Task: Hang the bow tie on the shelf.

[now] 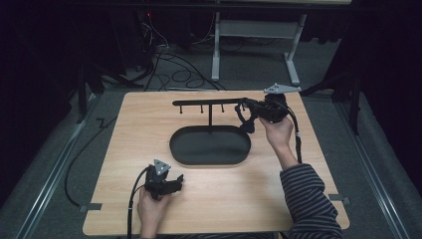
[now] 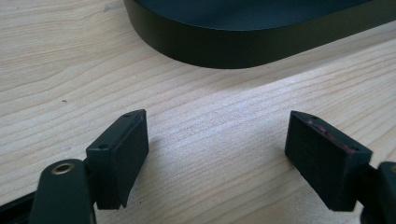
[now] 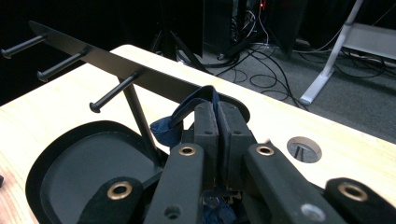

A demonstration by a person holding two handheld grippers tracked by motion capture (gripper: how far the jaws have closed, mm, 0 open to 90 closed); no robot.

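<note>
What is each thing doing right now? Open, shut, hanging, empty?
Left gripper: open, nothing between its jaws, low over the table.
Right gripper: shut on the dark blue band, up at the rack's bar.
Rack: upright, its three free pegs bare.
Tray: empty.

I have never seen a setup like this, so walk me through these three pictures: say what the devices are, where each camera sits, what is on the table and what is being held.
A person sits at a wooden table with a hand-held two-jaw gripper in each hand. The high view looks down from above; the other two come from cameras riding on the grippers. On the table stands a black stand, a bar with pegs, rising from an oval tray. The right gripper, held at the bar's end, is shut on a dark blue strap; whether the strap hangs on a peg cannot be told. The left gripper rests near the tray, jaws open with nothing between them.
</note>
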